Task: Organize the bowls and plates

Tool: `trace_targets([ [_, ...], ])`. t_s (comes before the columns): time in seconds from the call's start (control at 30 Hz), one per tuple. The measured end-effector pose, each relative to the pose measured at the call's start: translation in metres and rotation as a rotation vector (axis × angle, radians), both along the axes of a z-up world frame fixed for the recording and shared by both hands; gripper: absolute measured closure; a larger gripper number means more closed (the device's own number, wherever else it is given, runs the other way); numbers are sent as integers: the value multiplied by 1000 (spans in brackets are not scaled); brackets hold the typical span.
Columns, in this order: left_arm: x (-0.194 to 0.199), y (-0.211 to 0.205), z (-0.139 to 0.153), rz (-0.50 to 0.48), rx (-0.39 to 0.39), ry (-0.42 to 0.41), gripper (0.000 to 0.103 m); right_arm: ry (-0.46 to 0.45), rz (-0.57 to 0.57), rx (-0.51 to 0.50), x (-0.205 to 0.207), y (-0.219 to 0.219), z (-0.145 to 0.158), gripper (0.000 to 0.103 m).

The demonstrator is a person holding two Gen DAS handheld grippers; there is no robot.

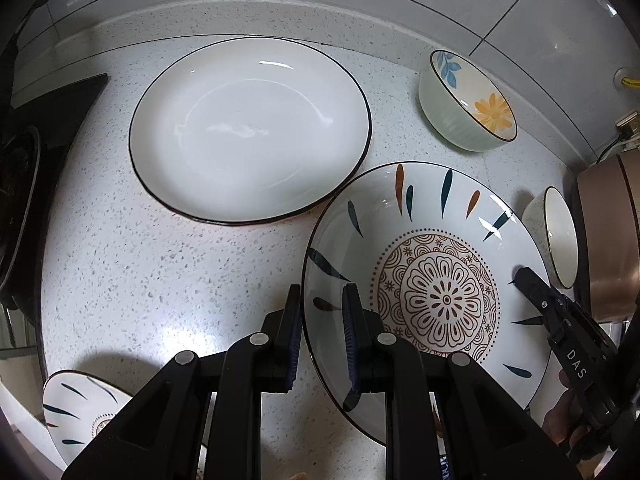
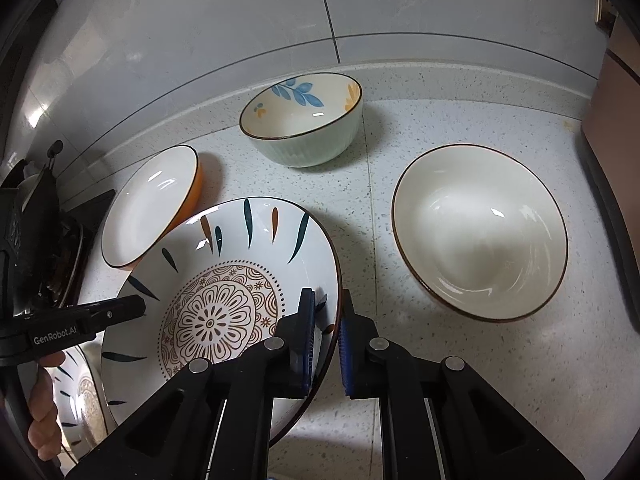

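Plates and bowls lie spread over a speckled countertop [image 1: 140, 272], and one patterned plate [image 1: 432, 292] is gripped from both sides.

From the left wrist, the left gripper [image 1: 322, 336] is clamped on that plate's near-left rim, one finger over the face and one under it. The right gripper [image 1: 524, 276] reaches in from the far right with its tip over the opposite rim. The plate appears tilted and partly raised off the counter; two opposed holds probably keep so wide a dish from tipping. Behind it sits a plain white plate [image 1: 250, 128] with a dark edge, their rims overlapping or very close. A flowered bowl [image 1: 466, 102] stands near the wall, a white bowl [image 1: 558, 236] just beyond the held plate. A second patterned plate [image 1: 80, 412] shows at the lower left, likely the stack's base.

From the right wrist, the right gripper [image 2: 325, 340] is closed on the patterned plate's [image 2: 216, 304] right rim. The left gripper [image 2: 136, 306] touches the far edge, a hand [image 2: 44, 408] below it. The white plate [image 2: 150, 206] shows an orange underside. The flowered bowl [image 2: 304, 120] and white bowl [image 2: 480, 232] stand apart, untouched.
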State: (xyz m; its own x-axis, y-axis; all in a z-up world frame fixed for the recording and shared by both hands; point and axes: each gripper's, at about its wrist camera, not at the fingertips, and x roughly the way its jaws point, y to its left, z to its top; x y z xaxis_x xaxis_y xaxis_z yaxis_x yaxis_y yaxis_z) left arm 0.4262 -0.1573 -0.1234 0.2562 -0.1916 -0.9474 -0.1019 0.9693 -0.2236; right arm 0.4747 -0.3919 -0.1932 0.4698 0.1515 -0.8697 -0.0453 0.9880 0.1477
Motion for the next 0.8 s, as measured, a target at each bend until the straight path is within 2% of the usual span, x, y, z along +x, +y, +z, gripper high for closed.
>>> trace_targets([
  [0.5,-31,41,31,41,-24,-74,88,-78,41,-6,-29,37,35,94],
  [0.8,-85,107,48,119,-11,-100,88,-92,142,23,-61,93,49,94],
])
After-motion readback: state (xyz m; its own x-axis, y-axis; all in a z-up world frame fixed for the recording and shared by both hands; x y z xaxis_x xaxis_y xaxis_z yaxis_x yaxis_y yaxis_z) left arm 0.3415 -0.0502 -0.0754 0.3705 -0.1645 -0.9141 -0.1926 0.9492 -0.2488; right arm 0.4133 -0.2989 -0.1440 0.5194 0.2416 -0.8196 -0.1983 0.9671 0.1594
